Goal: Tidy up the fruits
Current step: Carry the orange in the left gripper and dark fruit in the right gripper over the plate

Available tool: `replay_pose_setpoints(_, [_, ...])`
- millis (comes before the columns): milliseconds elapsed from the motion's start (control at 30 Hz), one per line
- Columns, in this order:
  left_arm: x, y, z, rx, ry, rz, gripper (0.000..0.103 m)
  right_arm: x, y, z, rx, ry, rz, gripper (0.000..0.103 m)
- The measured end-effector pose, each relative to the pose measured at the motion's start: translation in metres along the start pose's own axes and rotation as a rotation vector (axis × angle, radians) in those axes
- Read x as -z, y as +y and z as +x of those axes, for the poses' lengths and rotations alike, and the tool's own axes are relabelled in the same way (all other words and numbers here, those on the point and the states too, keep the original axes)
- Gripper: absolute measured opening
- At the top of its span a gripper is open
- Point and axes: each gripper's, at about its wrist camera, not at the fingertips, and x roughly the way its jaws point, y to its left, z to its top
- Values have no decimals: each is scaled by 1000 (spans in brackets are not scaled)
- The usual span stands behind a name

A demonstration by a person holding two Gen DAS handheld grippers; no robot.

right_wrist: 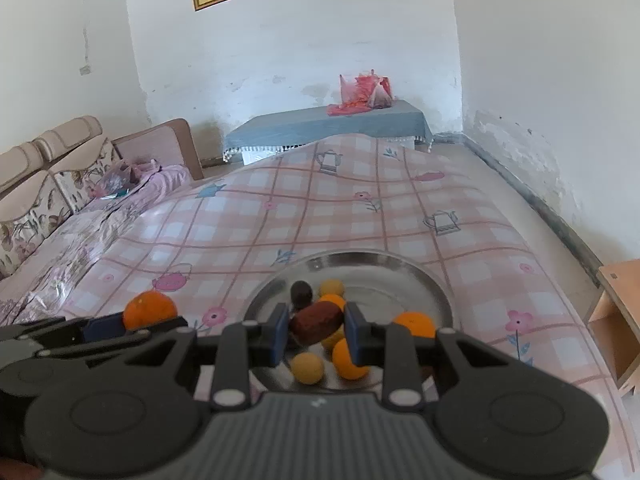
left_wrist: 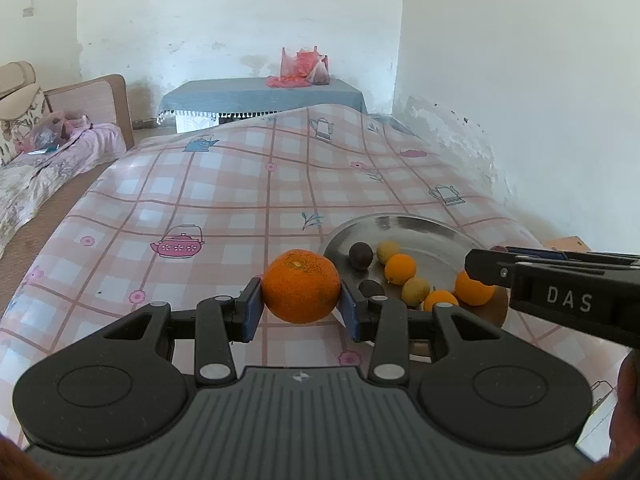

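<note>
My left gripper (left_wrist: 301, 307) is shut on a large orange (left_wrist: 301, 286) and holds it above the checked tablecloth, just left of the metal plate (left_wrist: 432, 236). My right gripper (right_wrist: 316, 330) is shut on a dark brown oblong fruit (right_wrist: 317, 322) and holds it over the metal plate (right_wrist: 408, 276). The plate holds several small oranges (left_wrist: 400, 268), yellow-green fruits (left_wrist: 416, 290) and a dark round fruit (left_wrist: 361, 255). The right gripper shows at the right edge of the left wrist view (left_wrist: 480, 266). The large orange also shows in the right wrist view (right_wrist: 150, 309).
The table (left_wrist: 200, 200) has a pink checked cloth with teapot prints. A sofa (right_wrist: 48, 184) stands at the left. A blue-covered table with red bags (left_wrist: 304, 68) stands at the far wall. A wooden stool (right_wrist: 616, 312) is at the right.
</note>
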Motion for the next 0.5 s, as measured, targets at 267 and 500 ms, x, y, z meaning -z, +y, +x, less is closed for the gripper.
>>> replay_pose_setpoints(267, [-2,-10,2,23,3,12,47,0,-11,1,11,0,15,27])
replay_pose_setpoints(500, [-1,-11,6,40,12,11,47,-1,-22,3,24,1,30,27])
